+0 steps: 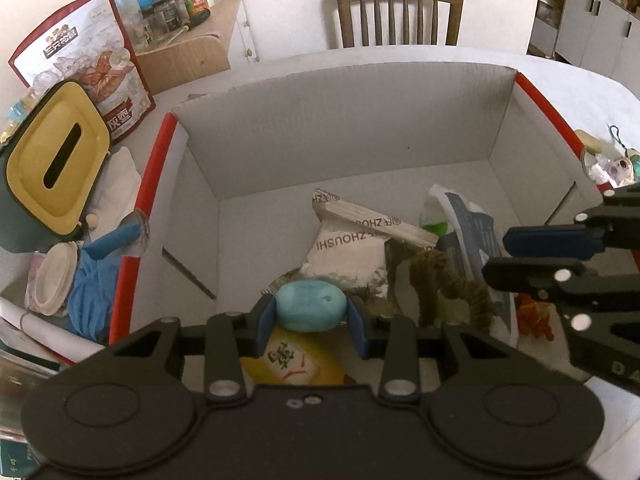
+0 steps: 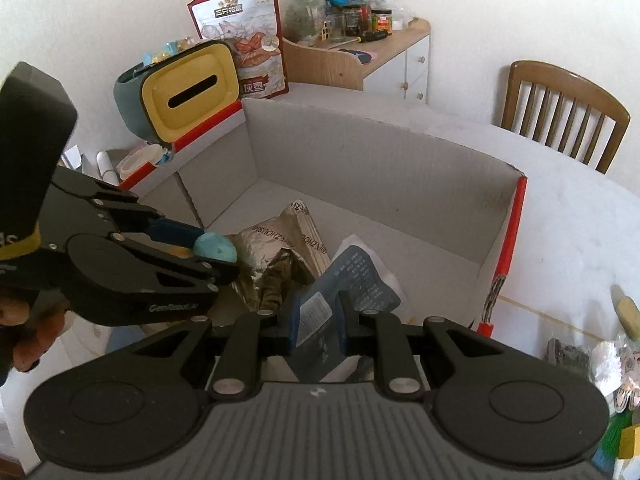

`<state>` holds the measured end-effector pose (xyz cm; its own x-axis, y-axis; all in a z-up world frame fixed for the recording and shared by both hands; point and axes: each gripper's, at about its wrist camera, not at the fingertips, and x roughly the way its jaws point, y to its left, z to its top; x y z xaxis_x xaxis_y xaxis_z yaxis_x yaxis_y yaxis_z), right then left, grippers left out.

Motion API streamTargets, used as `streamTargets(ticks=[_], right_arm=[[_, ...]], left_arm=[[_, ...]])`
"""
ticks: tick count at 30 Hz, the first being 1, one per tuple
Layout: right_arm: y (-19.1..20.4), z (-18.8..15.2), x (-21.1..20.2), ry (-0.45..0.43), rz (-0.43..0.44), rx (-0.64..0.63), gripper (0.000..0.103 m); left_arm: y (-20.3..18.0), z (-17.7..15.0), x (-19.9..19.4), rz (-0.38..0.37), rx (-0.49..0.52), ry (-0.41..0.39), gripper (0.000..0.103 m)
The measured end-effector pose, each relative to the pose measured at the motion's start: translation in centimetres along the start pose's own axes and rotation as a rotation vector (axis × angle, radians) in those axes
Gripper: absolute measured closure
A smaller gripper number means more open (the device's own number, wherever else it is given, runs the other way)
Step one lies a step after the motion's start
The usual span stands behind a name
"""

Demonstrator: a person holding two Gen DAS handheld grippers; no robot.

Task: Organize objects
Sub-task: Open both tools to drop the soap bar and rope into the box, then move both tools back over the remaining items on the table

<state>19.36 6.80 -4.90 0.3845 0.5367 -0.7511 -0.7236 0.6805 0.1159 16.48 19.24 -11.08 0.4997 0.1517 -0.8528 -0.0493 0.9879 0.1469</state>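
An open cardboard box (image 1: pixel 352 128) with red-taped edges stands on the white table. My left gripper (image 1: pixel 312 309) hovers above its near end, shut on a light blue oval bar (image 1: pixel 311 306); the right wrist view shows that bar (image 2: pixel 216 249) at the left. My right gripper (image 2: pixel 319 309) is over the box's right side, shut on a blue-grey printed packet (image 2: pixel 352 276). In the box lie a crumpled silver packet (image 1: pixel 352 252), a brown fuzzy twist (image 1: pixel 448 280), a yellow item (image 1: pixel 296 364) with a character on it and an orange toy (image 1: pixel 534 314).
Left of the box stand a yellow-lidded tissue box (image 1: pixel 56 152), a red snack bag (image 1: pixel 96 64), cups and blue cloth (image 1: pixel 92 292). A wooden chair (image 1: pixel 400 16) is behind the table, a cluttered shelf (image 2: pixel 360 36) by the wall. Small toys (image 2: pixel 616 368) lie on the table's right.
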Motion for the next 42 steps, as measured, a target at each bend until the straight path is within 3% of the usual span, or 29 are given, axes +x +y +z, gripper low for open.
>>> streamTargets(ticks=[7,11,30,33,39,40,42], right_arm=[[-0.2,-0.2,-1.1,-0.001,0.021,0.019,0.084],[-0.6,-0.3,-1.9,-0.009,0.017,0.033,0.084],[-2.3,-1.0,-7.6,-0.083,0.036,0.109,0.082],[-2.4,-1.4,-8.9,-0.107,0.048,0.112,0.074],[-2.8,-2.3,-11.7,-0.148,0.063,0.111,0.072],[-2.9,-2.5,-12.2,-0.153,0.064,0.112,0.068],[-3.1,-2.9,-13.2,-0.171,0.066,0.117,0.048]], left_arm=[[-0.3,0.2,0.0,0.003,0.011,0.001,0.059],[-0.5,0.0,-0.6,-0.007,0.014,-0.019,0.042],[-1.3,-0.6,-6.2,-0.045,-0.046,-0.135,0.033],[-1.8,-0.8,-7.5,-0.052,-0.049,-0.161,0.032],[-3.0,-1.1,-10.0,-0.071,-0.065,-0.202,0.029],[-3.2,-1.1,-10.4,-0.073,-0.065,-0.211,0.028],[-3.8,-1.2,-11.3,-0.078,-0.064,-0.227,0.027]])
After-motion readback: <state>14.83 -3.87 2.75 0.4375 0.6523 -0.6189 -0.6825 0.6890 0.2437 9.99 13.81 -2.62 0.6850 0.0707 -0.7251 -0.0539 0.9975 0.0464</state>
